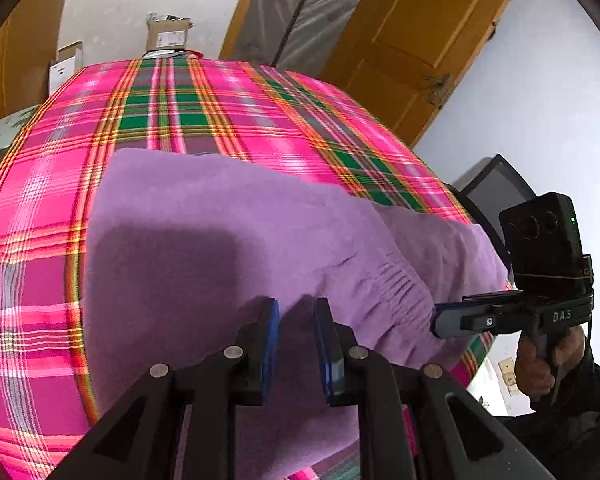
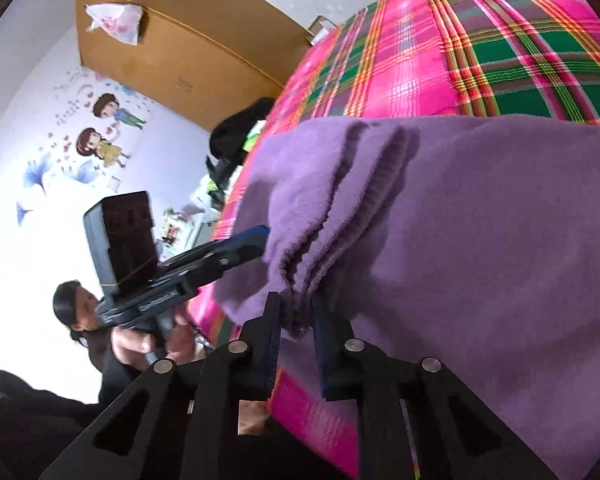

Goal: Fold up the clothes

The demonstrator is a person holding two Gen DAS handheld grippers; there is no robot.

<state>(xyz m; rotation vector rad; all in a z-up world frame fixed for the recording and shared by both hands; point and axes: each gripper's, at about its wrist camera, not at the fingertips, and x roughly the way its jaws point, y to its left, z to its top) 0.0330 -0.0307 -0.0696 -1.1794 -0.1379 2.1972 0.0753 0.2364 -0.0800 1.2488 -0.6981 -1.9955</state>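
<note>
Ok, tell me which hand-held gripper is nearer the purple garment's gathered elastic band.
Right. The right hand-held gripper has the bunched band between its fingers; the left hand-held gripper sits over the purple garment further along.

A bed under a pink-and-green plaid cover (image 1: 220,120); a purple garment (image 1: 204,232) lies on it.

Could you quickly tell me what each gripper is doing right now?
Left gripper: shut on the purple garment.
Right gripper: shut on the garment's bunched edge.

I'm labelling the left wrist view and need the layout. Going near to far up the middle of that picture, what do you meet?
left gripper → purple garment → plaid bedspread → cardboard box against the white wall.
</note>
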